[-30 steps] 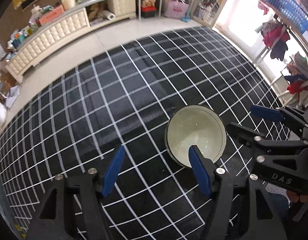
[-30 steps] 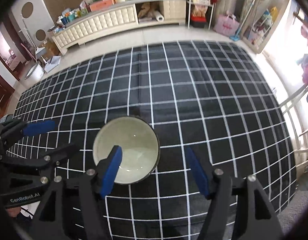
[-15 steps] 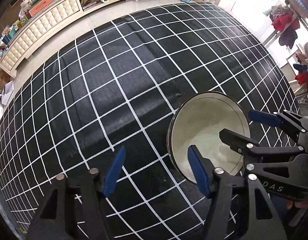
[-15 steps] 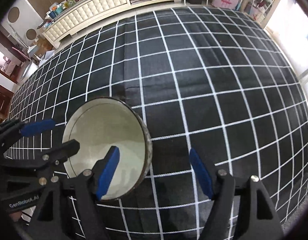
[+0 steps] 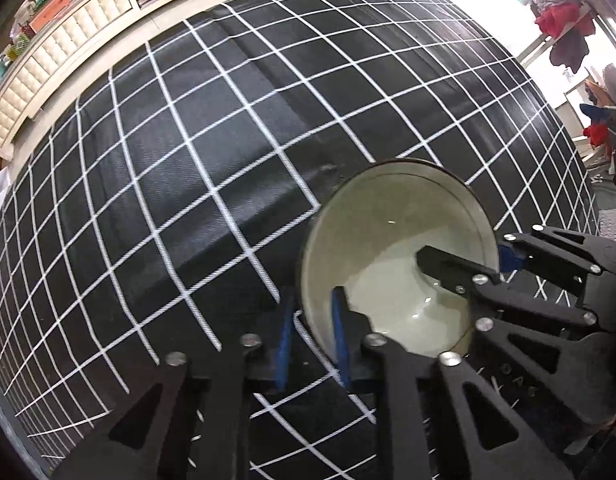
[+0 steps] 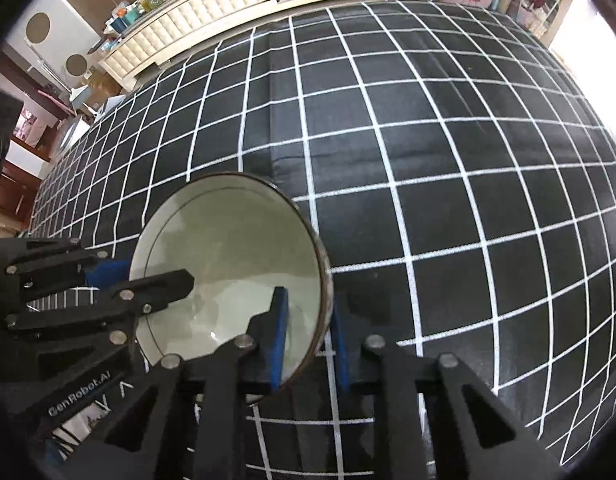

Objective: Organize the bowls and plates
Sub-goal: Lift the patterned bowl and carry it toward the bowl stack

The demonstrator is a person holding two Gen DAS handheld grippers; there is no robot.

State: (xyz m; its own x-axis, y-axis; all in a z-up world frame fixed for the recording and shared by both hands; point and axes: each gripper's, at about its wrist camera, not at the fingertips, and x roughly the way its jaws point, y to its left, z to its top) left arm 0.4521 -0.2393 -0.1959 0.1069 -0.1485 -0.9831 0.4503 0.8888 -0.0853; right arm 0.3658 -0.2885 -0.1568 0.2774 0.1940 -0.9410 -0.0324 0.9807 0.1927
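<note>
L gripper [image 5: 309, 330] & R gripper [image 6: 306, 334] each pinched shut on opposite rims of the pale green bowl [image 5: 395, 248], which sits on the checked cloth [image 5: 188, 160], squarely btwn them, equally near.

So there's one round ceramic bowl [image 5: 391, 248], pale greenish-white inside with a dark rim and dark outer wall, and it's empty. It sits upright near the front edge of the black white-gridded tablecloth [image 5: 212, 152], glossy inside.
</note>
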